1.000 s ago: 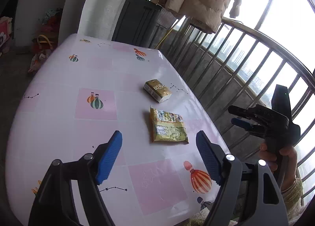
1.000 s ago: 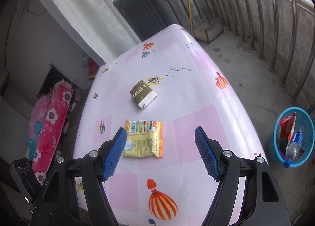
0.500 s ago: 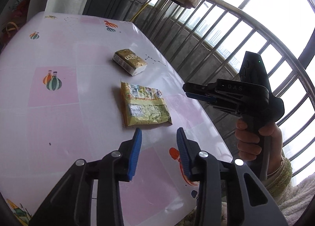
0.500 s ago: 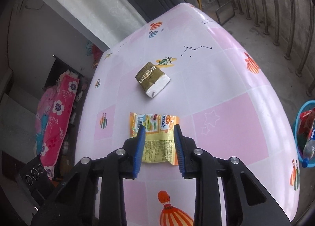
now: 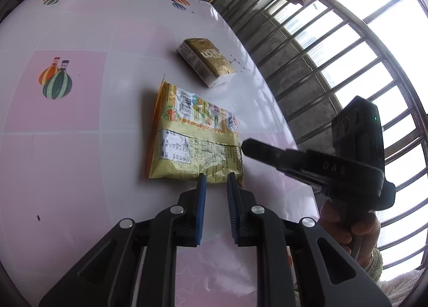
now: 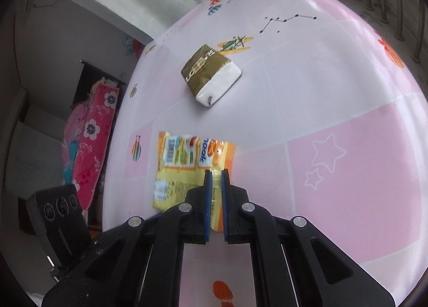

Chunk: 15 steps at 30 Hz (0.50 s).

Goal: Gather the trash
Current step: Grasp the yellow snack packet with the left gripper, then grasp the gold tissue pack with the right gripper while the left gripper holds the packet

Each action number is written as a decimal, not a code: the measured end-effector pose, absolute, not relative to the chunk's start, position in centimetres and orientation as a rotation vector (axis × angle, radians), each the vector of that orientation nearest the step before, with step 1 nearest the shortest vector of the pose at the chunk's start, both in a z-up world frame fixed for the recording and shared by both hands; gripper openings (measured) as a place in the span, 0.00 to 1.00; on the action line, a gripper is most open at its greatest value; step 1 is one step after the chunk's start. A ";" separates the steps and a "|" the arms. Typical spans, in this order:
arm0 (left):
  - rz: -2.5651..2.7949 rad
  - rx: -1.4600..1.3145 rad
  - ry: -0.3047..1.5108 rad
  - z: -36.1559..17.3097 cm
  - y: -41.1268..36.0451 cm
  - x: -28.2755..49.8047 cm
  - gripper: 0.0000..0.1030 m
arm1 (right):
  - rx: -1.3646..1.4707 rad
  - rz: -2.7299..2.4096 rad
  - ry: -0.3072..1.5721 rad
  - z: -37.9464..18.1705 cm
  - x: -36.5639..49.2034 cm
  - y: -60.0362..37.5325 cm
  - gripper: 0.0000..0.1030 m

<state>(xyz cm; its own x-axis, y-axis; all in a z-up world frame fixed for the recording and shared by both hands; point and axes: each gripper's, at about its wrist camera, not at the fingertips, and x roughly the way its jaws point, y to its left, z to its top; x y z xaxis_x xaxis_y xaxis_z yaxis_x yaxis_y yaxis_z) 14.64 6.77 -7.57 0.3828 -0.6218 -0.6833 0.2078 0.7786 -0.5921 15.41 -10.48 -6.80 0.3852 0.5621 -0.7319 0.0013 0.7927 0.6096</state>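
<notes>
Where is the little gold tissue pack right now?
The gold tissue pack lies on the pink table, just beyond the yellow snack wrapper, apart from it. Both wrist views show it untouched.

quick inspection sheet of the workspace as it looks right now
surface: table with pink and white checked cover, balloon and star prints
job's things: yellow snack wrapper lying flat; gold tissue pack beyond it, apart
clutter: nothing seen
grippers: left claw just narrowed, tips at the wrapper's near edge, grip unclear; right claw just closed, nearly shut over the wrapper's right edge
cables: nothing seen
surroundings: balcony railing; floral bedding beside the table
</notes>
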 end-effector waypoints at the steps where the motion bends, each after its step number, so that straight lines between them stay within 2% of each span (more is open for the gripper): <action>1: -0.535 -0.459 1.044 -7.4 7.3 15.0 0.15 | 0.582 0.402 1.148 -7.1 15.2 -10.0 0.05; 6: -0.417 -0.444 0.988 -6.9 9.7 16.8 0.15 | 0.563 0.484 1.184 -7.0 14.4 -8.1 0.04; 10: -0.342 -0.459 0.937 -6.1 11.8 17.4 0.15 | 0.479 0.402 1.095 -4.3 15.9 -9.8 0.08; 13: -0.326 -0.454 0.905 -5.2 12.5 17.2 0.15 | 0.408 0.354 1.017 -2.0 18.7 -10.6 0.21; 14: -0.328 -0.457 0.903 -5.0 12.5 17.1 0.15 | 0.372 0.345 0.995 -1.4 19.9 -10.3 0.36; 15: -0.332 -0.462 0.906 -5.0 12.5 17.1 0.15 | 0.332 0.324 0.977 -0.9 21.1 -10.0 0.43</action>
<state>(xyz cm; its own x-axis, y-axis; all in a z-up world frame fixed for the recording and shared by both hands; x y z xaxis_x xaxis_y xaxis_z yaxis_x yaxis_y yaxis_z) 17.11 12.52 -4.97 0.5770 -0.4622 -0.6734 0.0822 0.8531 -0.5152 21.12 -9.96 -0.93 0.5195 0.4112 -0.7490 -0.1175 0.9026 0.4141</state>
